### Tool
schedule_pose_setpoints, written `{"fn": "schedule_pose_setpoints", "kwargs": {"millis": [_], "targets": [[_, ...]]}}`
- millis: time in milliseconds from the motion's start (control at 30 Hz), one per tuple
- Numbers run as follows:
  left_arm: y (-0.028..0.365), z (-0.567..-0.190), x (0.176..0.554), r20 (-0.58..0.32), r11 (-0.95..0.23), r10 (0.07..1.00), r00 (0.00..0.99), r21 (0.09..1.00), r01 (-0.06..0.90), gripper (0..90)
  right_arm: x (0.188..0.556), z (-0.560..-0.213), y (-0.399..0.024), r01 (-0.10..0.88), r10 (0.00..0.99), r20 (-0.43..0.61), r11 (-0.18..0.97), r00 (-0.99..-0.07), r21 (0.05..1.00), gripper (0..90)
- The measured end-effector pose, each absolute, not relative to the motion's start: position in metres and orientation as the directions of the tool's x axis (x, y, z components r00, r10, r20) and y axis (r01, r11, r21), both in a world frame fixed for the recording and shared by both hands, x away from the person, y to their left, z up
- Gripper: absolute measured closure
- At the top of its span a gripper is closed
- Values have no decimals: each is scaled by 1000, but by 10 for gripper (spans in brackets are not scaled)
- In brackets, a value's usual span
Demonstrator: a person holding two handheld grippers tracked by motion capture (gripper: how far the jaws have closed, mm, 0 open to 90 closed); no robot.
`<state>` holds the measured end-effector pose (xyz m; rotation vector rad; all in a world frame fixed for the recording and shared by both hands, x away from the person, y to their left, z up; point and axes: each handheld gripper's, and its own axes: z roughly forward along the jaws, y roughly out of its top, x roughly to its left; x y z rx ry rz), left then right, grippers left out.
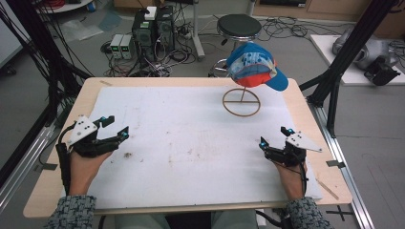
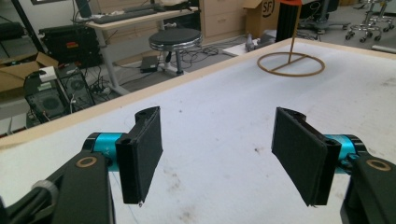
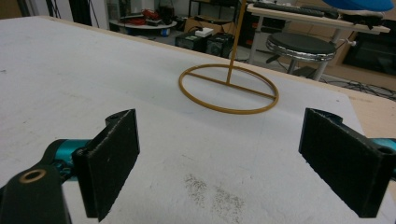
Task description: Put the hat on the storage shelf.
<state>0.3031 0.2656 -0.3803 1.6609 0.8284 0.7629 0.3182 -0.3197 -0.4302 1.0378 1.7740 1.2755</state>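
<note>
A blue, white and orange cap (image 1: pixel 255 65) hangs on a thin wooden stand with a ring base (image 1: pixel 241 102) at the far right of the table. The ring base (image 2: pixel 290 64) lies well ahead in the left gripper view, and the ring base (image 3: pixel 228 88) is closer in the right gripper view, where the cap's blue edge (image 3: pixel 359 4) peeks in at the top. My left gripper (image 1: pixel 114 126) rests open at the table's left, nothing between its pads (image 2: pixel 144 154). Over at the near right, my right gripper (image 1: pixel 274 137) is open too and holds nothing.
A white sheet (image 1: pixel 191 143) covers most of the wooden table (image 1: pixel 57 181). A black round stool (image 1: pixel 239 26) stands behind the table's far edge. Computers and cables (image 1: pixel 153 33) sit on the floor beyond. Black frame posts (image 1: pixel 334 81) rise at the right.
</note>
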Motion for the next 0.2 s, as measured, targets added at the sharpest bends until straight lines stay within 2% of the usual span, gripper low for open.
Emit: {"fn": "schedule_pose_setpoints", "kwargs": {"millis": [200], "targets": [[267, -387, 301, 63, -172, 831, 553, 974, 146, 336, 318, -430, -319, 206, 901, -93, 196, -424, 959, 116]]}}
